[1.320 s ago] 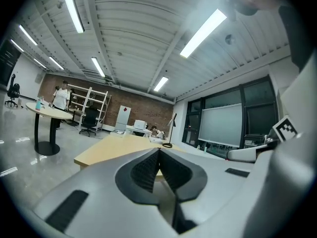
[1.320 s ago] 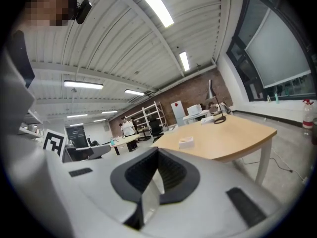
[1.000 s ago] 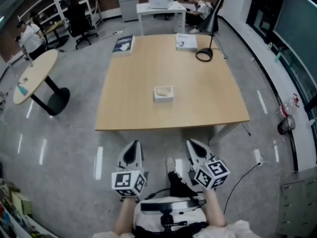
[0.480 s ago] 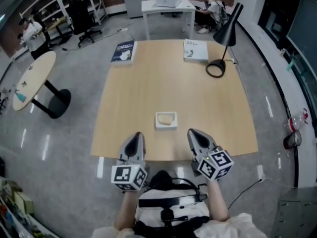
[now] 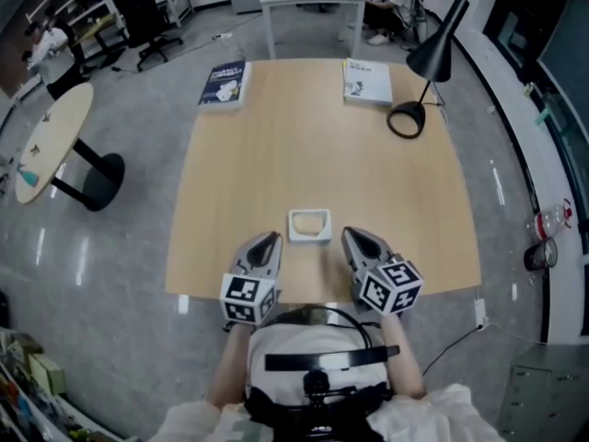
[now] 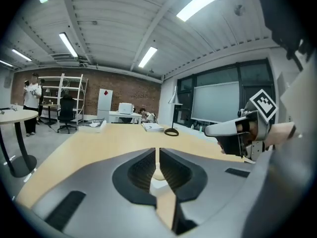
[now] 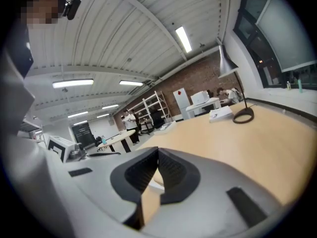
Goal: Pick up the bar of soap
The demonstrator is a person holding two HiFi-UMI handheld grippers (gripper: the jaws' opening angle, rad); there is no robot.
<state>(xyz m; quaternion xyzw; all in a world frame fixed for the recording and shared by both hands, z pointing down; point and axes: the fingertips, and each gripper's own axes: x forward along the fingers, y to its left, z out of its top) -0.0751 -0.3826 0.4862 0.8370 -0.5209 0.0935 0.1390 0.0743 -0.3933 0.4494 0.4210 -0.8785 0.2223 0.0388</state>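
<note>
Sitting in a white dish [image 5: 309,239] near the table's [image 5: 313,145] front edge, the bar of soap [image 5: 309,221] lies between the two gripper tips, touching neither. The left gripper [image 5: 269,240], jaws pressed together and empty, reaches in over that edge just left of the dish. The right gripper [image 5: 351,237], likewise closed on nothing, flanks it just right. Beyond lies open wood, up to two books [image 5: 224,83] and a lamp [image 5: 419,109] at the far edge.
</note>
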